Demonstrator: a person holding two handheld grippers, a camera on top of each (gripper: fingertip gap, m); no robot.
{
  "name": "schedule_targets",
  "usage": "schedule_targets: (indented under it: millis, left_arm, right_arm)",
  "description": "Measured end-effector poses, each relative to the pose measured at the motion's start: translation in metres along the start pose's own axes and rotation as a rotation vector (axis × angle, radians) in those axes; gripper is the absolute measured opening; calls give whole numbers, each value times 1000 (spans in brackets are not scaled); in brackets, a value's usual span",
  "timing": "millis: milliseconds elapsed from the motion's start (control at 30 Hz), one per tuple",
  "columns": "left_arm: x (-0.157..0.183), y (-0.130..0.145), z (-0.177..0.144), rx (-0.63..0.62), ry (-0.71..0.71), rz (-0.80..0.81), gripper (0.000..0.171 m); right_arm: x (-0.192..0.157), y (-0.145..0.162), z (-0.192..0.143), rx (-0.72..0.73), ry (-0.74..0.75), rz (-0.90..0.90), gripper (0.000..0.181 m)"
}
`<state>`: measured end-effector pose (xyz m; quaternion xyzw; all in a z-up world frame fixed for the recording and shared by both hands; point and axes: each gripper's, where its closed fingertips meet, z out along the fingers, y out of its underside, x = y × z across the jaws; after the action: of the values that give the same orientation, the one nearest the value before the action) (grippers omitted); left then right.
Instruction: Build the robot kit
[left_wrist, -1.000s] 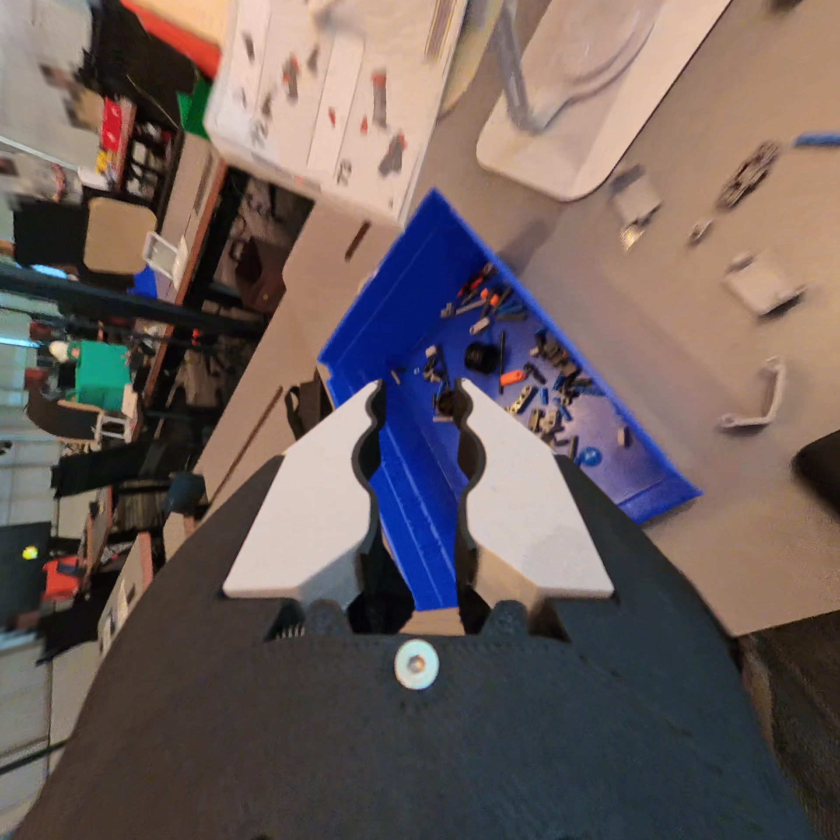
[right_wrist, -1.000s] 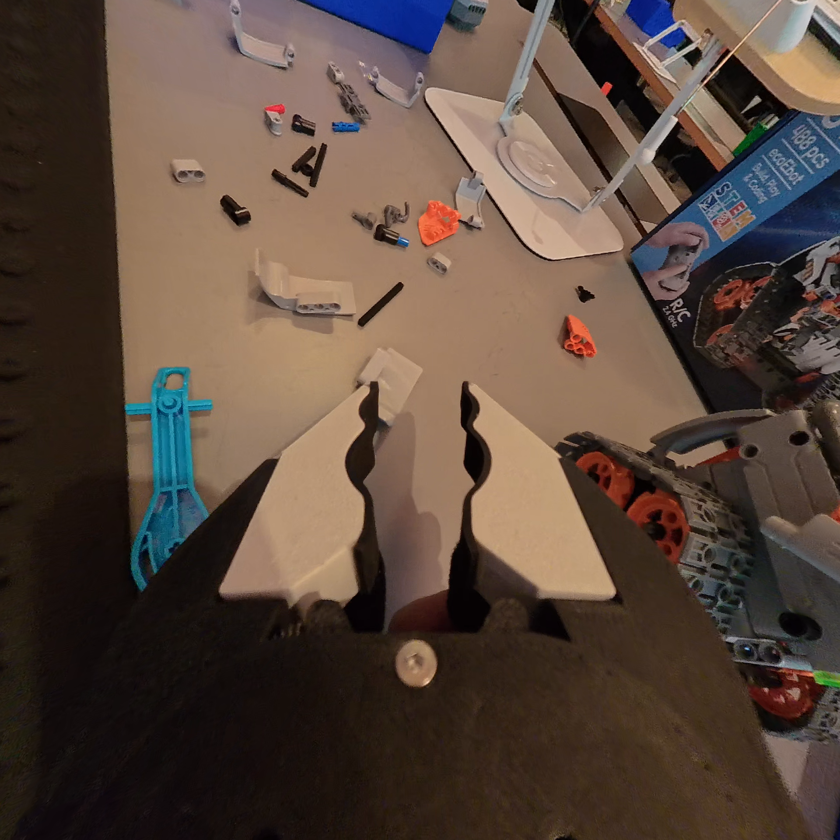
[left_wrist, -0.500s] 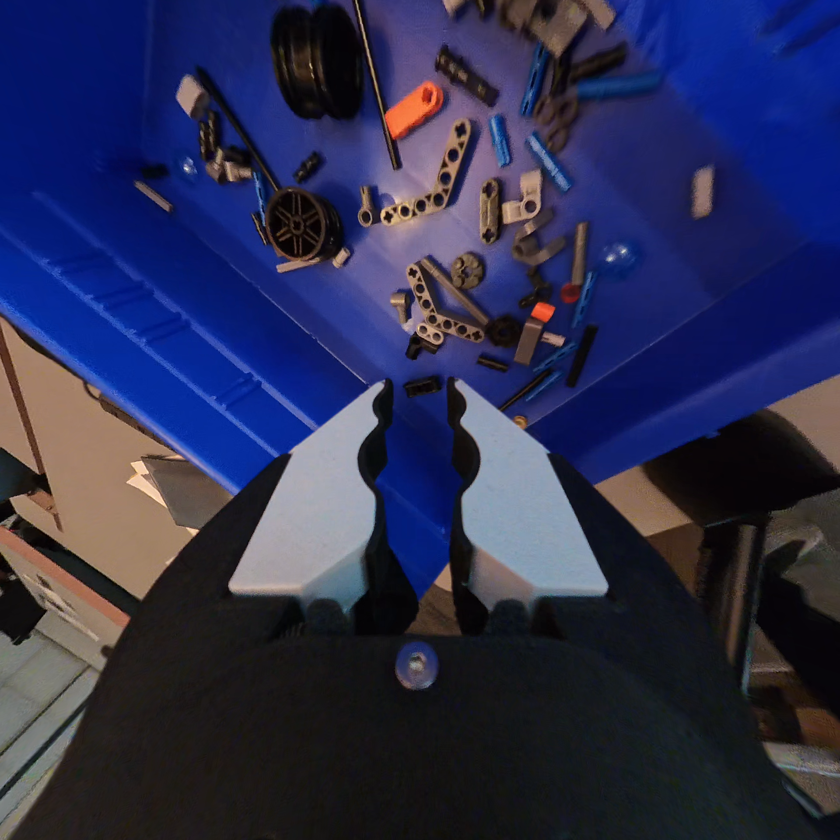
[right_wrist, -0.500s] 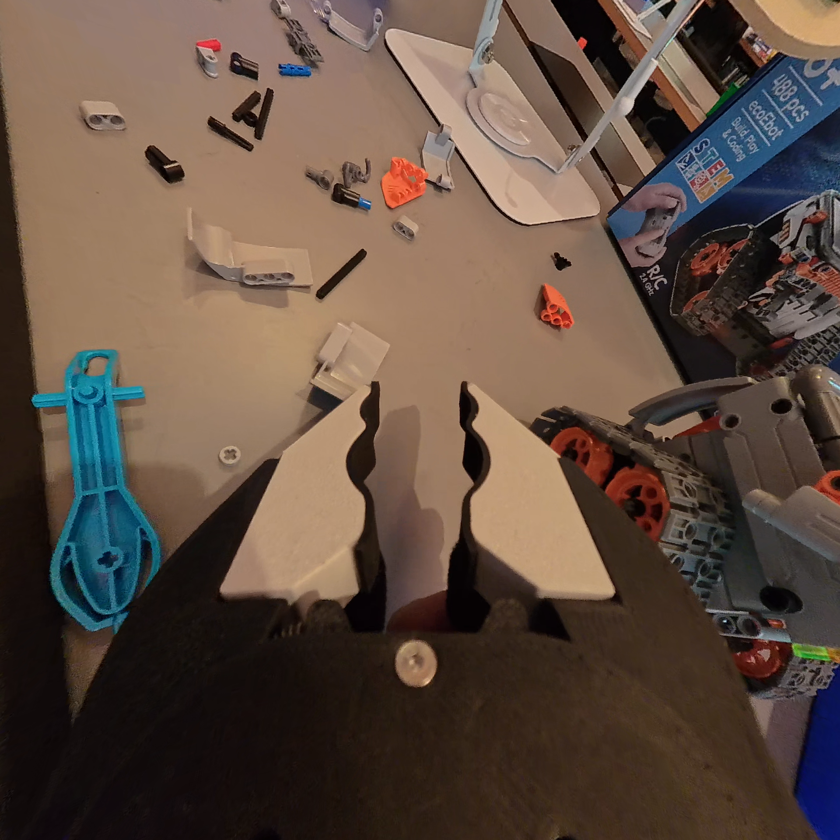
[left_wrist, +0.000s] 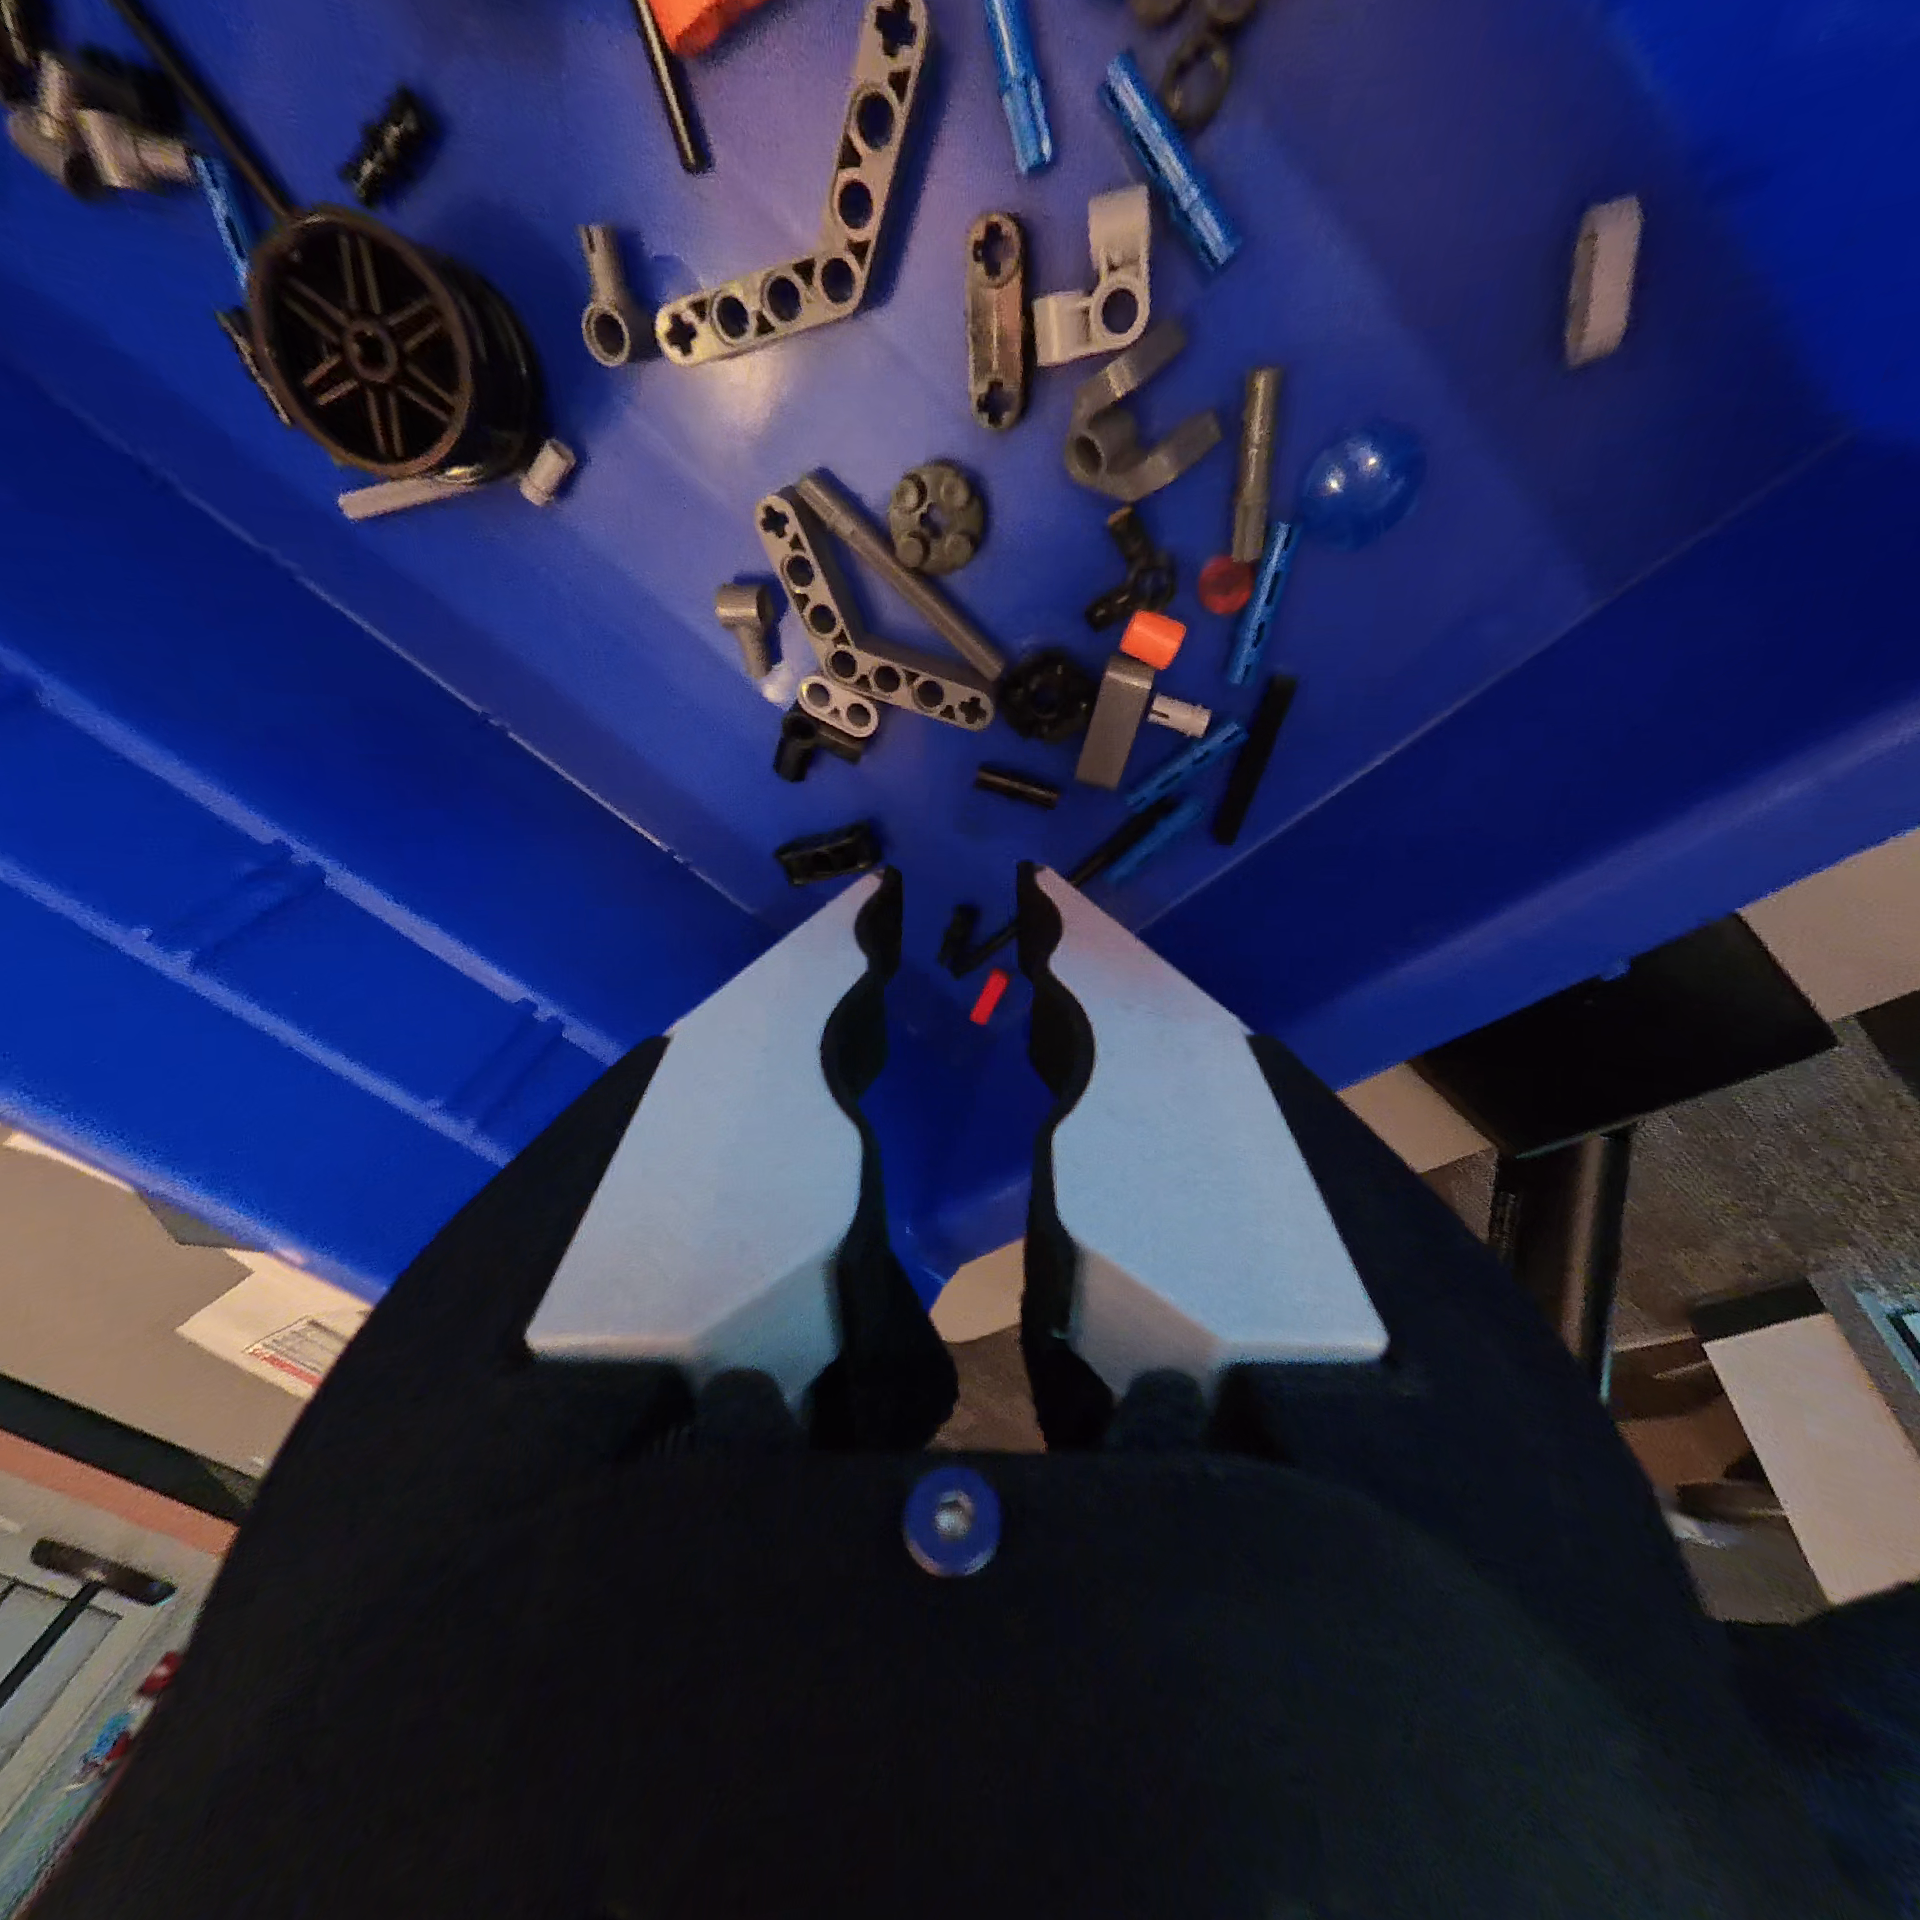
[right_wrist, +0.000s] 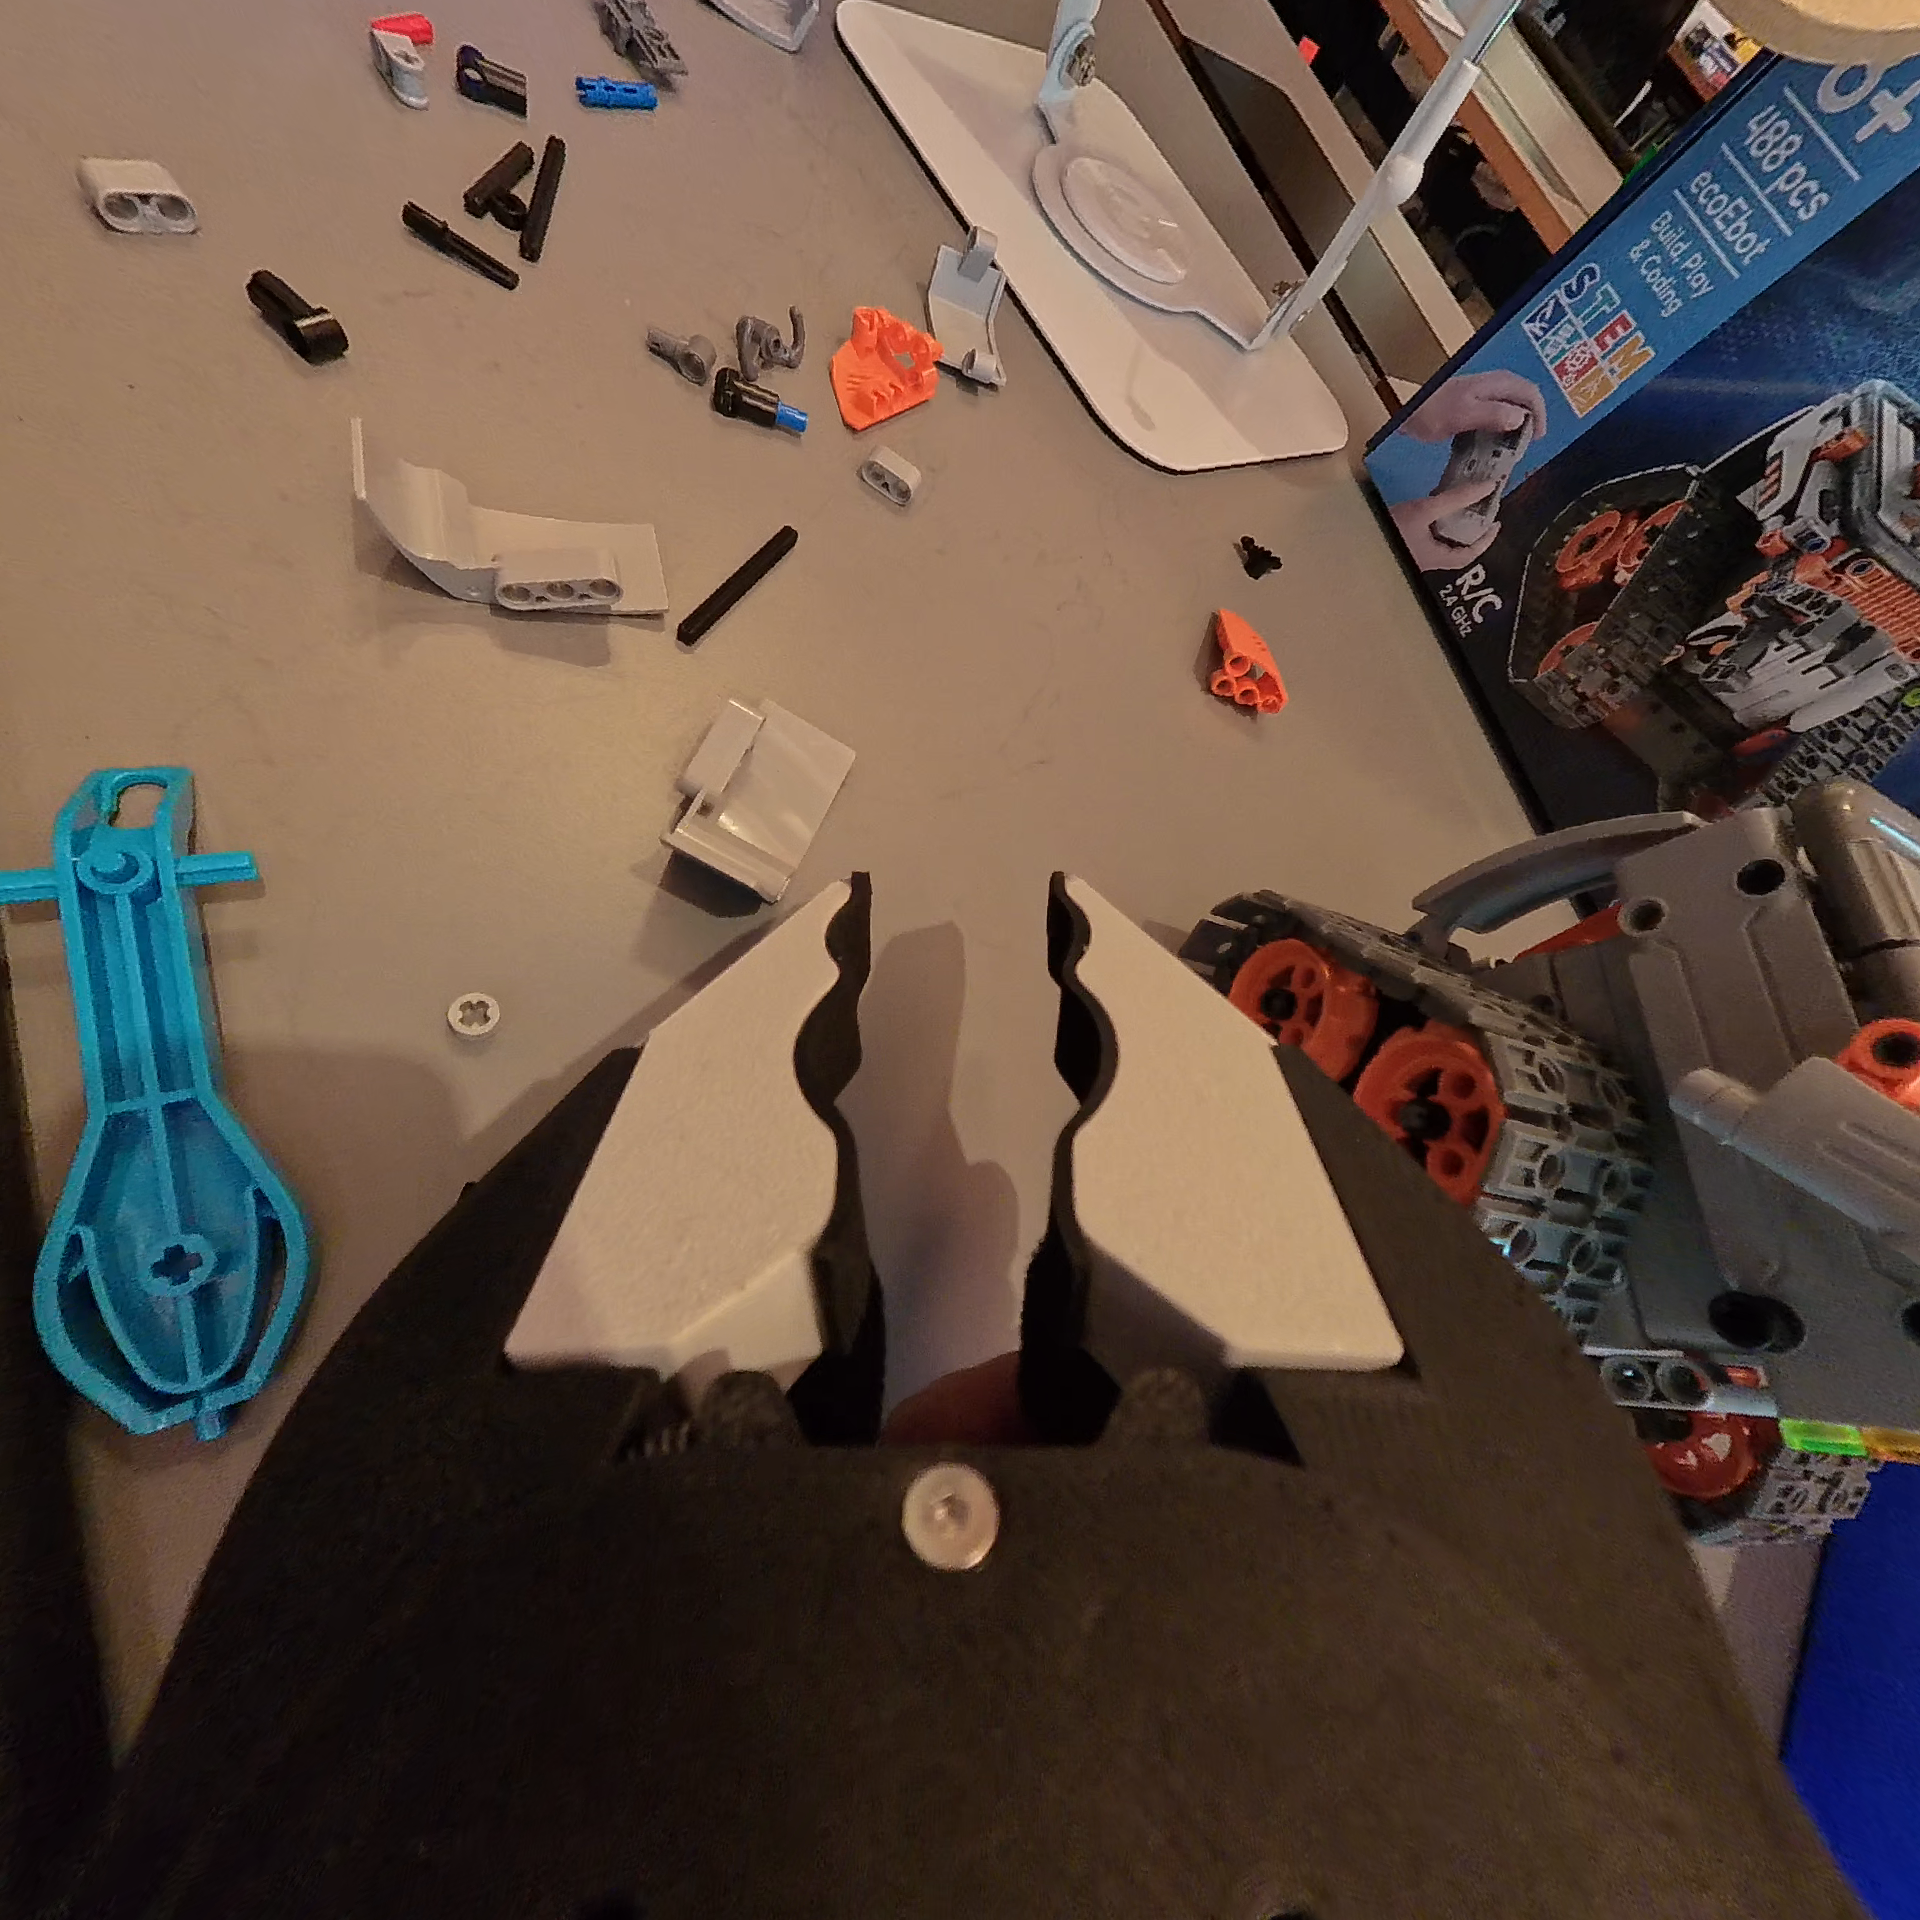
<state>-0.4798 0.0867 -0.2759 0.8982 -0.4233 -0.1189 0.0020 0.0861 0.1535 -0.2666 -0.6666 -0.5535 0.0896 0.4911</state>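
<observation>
Left gripper (left_wrist: 958, 883) narrowly parted, empty, above bin (left_wrist: 312, 831) corner. Right gripper (right_wrist: 958, 894) parted, empty, over table (right_wrist: 312, 675), beside grey panel (right_wrist: 764, 795).

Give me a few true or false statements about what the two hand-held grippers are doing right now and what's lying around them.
1. The left hand-held gripper is open above a blue bin of small parts. True.
2. A black spoked wheel lies in that bin. True.
3. The right hand-held gripper grips an orange piece. False: it is open and holds nothing.
4. The turquoise tool lies inside the bin. False: it lies on the grey table.
5. A tracked model vehicle sits to the right of the right hand-held gripper. True.
</observation>
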Motion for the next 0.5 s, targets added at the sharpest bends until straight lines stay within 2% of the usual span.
schedule_targets:
  millis: [300,367,433,500]
  left_arm:
    - [13,-18,6,86,57,60,29]
    - [12,-17,9,69,66,52,28]
    - [10,-18,11,69,81,42,24]
    - [12,-20,12,84,114,29,11]
  right_arm:
    - [-1,-3,-3,13,2,-16,32]
    - [0,-3,-4,15,4,-13,32]
    - [0,-3,-5,15,6,-10,32]
    - [0,-4,-5,18,9,-15,32]
